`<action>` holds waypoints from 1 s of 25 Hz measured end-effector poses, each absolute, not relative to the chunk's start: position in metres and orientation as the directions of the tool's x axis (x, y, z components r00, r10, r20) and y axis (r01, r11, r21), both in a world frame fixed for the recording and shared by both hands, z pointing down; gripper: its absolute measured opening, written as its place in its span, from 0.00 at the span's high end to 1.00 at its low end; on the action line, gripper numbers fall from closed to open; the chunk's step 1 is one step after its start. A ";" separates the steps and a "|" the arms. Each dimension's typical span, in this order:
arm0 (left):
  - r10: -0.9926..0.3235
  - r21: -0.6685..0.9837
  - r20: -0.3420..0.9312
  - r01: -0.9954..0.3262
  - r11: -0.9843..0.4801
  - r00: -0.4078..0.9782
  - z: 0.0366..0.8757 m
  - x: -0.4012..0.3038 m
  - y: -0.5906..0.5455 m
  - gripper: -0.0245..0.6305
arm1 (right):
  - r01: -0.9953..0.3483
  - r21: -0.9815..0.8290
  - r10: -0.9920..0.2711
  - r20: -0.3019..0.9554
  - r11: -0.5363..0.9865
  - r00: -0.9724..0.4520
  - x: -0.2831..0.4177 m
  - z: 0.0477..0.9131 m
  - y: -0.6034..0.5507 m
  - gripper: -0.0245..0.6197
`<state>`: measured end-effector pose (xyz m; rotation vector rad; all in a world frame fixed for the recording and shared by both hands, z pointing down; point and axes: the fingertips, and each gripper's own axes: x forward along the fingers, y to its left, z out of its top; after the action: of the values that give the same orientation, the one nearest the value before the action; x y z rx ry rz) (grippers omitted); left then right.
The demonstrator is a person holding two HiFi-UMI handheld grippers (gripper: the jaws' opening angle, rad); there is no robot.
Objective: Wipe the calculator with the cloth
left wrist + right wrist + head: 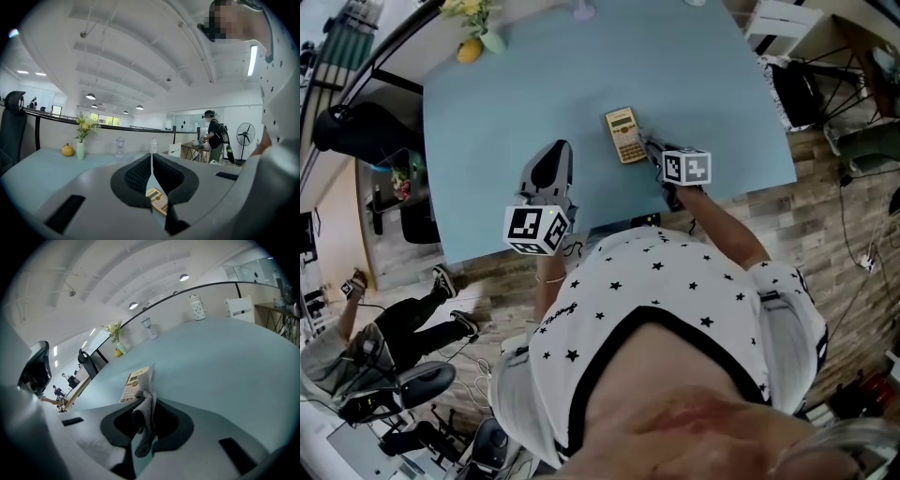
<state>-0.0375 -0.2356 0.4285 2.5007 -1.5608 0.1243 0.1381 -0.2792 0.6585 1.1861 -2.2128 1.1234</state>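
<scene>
A tan calculator [625,134] lies flat on the light blue table [516,103], near its front edge. My right gripper [651,150] sits just right of the calculator, shut on a grey cloth [146,412]. In the right gripper view the cloth hangs between the jaws, and its upper end rests against the calculator's [134,383] right edge. My left gripper [551,167] rests on the table to the calculator's left, apart from it. Its jaws are shut with nothing between them, and the calculator [157,200] shows below the fingertips [140,174].
A vase of flowers [80,149] and a yellow fruit [67,150] stand at the table's far left. A clear goblet [120,146] and a white jar [153,145] stand along the far edge. A black chair [354,127] is left of the table. A person [375,330] sits on the floor.
</scene>
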 end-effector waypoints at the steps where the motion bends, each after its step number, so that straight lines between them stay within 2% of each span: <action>1: -0.881 0.117 0.171 -0.897 -0.427 0.442 0.428 -0.037 -0.235 0.91 | -0.825 -0.463 -0.516 0.645 0.324 -0.564 0.139 0.657 -0.280 0.89; 7: -0.882 0.111 0.170 -0.897 -0.427 0.440 0.427 -0.036 -0.235 0.91 | -0.825 -0.441 -0.588 0.581 0.353 -0.562 0.146 0.632 -0.296 0.89; 11: -0.878 0.106 0.174 -0.895 -0.433 0.445 0.427 -0.035 -0.234 0.91 | -0.804 -0.466 -0.659 0.479 0.370 -0.580 0.145 0.593 -0.308 0.89; 15: -0.874 0.107 0.173 -0.891 -0.441 0.454 0.427 -0.032 -0.234 0.91 | -0.779 -0.435 -0.708 0.356 0.451 -0.610 0.138 0.540 -0.310 0.89; 19: -0.871 0.105 0.171 -0.888 -0.448 0.460 0.425 -0.029 -0.235 0.91 | -0.748 -0.379 -0.717 0.253 0.545 -0.650 0.124 0.495 -0.304 0.89; 25: -0.864 0.109 0.175 -0.881 -0.460 0.472 0.427 -0.027 -0.236 0.91 | -0.708 -0.383 -0.690 0.209 0.594 -0.692 0.110 0.473 -0.291 0.89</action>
<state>-0.0266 -0.2356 0.4271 2.5331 -1.5187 0.1396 0.1098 -0.2913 0.4726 1.2156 -2.7698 0.6922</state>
